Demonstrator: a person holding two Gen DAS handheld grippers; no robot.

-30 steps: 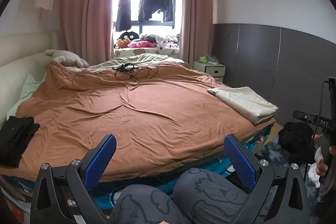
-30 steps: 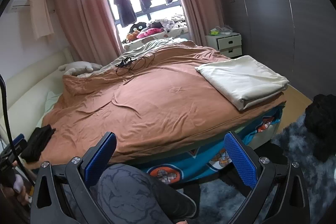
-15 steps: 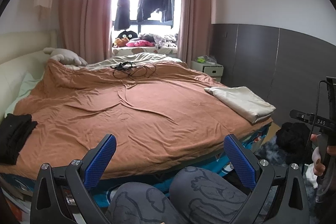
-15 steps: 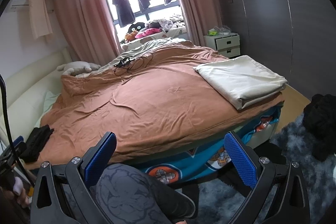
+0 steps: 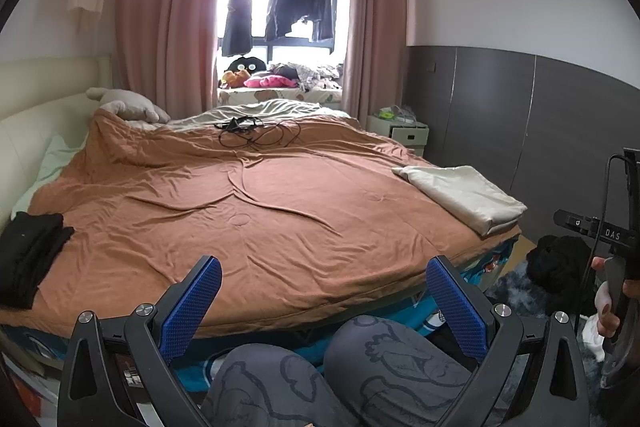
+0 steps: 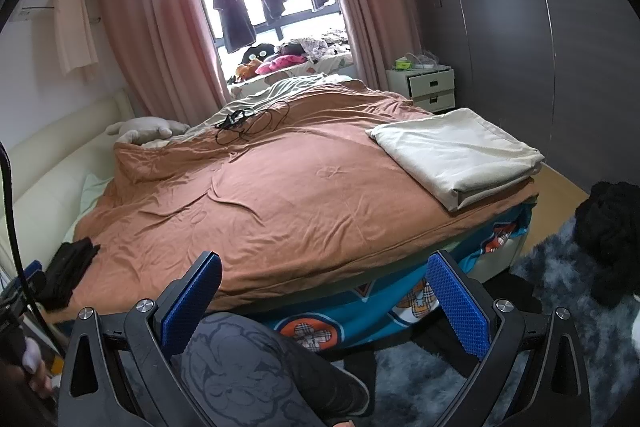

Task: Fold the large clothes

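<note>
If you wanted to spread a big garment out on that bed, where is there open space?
The widest free patch is the middle of the brown cover, bordered by the black folded clothes at its left edge, the folded cream sheet at its right corner and the tangled black cables further back. The windowsill behind is crowded.
</note>
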